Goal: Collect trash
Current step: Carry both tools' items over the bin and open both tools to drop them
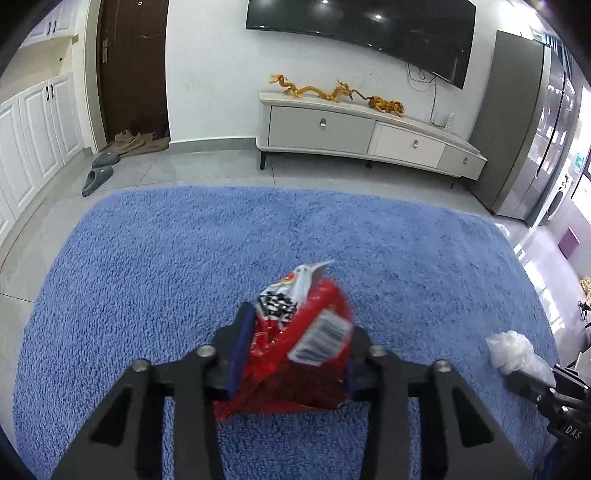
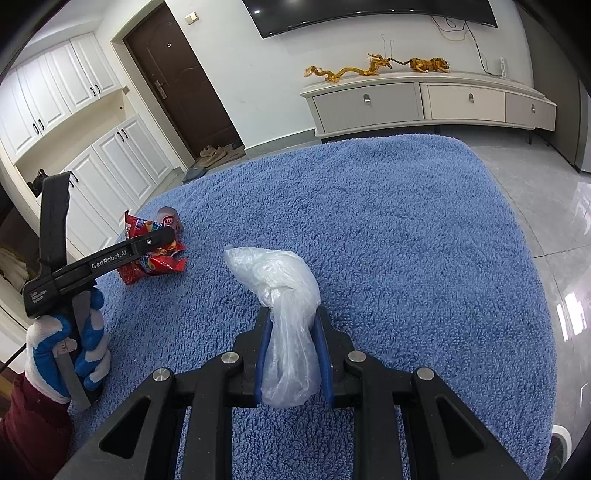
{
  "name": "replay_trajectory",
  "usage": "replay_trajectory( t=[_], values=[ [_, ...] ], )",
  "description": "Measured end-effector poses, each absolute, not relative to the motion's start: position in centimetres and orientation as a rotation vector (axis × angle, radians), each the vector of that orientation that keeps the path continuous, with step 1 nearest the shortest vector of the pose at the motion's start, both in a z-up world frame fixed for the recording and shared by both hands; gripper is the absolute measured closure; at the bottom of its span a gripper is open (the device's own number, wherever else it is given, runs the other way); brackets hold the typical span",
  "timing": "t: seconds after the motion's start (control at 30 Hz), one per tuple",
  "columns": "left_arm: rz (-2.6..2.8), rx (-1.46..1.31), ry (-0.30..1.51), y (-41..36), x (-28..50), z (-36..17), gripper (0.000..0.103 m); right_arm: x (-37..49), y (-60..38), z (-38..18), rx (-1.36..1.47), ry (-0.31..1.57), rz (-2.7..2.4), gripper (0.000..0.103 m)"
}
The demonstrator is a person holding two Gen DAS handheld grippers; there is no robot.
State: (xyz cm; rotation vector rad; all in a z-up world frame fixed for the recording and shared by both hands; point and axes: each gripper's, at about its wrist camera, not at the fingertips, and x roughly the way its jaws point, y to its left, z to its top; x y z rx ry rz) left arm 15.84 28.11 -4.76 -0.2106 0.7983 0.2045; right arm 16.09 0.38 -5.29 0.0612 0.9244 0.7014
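Above the rug (image 1: 184,258), the left hand-held gripper (image 1: 293,347) pinches the red wrapper (image 1: 295,332); the right hand-held gripper (image 2: 291,350) clamps the plastic bag (image 2: 284,295). The slick, limp bag could slip free; the wrapper may tear.

A shaggy blue rug (image 1: 258,236) lies on grey floor tiles (image 2: 535,192). Behind it a low white TV cabinet (image 1: 354,133) carries golden dragon figures (image 1: 314,90) under a wall-mounted television (image 1: 369,26). A brown door (image 2: 184,77) adjoins white cupboards (image 2: 74,110).

Black gripper (image 2: 291,347) with blue pads, silver screws, blue-and-white glove (image 2: 70,350), maroon sleeve (image 2: 33,424)
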Motion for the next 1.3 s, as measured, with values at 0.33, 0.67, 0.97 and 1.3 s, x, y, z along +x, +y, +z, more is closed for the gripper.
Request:
replay_trajectory(
  t=[0.33,0.67,0.97,1.3],
  values=[
    [0.163,-0.214,0.774,26.9,12.8,-3.2,0.089,14.9,0.9,-4.6,0.039,0.861,0.677,0.086],
    [0.085,-0.171,0.720,24.3,8.2,0.5,0.090,9.8,-2.8,-2.5,0.006,0.797,0.617,0.086],
    [-0.049,-0.141,0.694,18.4,6.3,3.8,0.090,4.3,-16.0,0.1,0.118,0.697,0.353,0.086],
    [-0.423,0.002,0.822,-0.1,9.4,2.8,0.089,1.9,-28.8,-6.4,0.305,0.783,0.074,0.086]
  ],
)
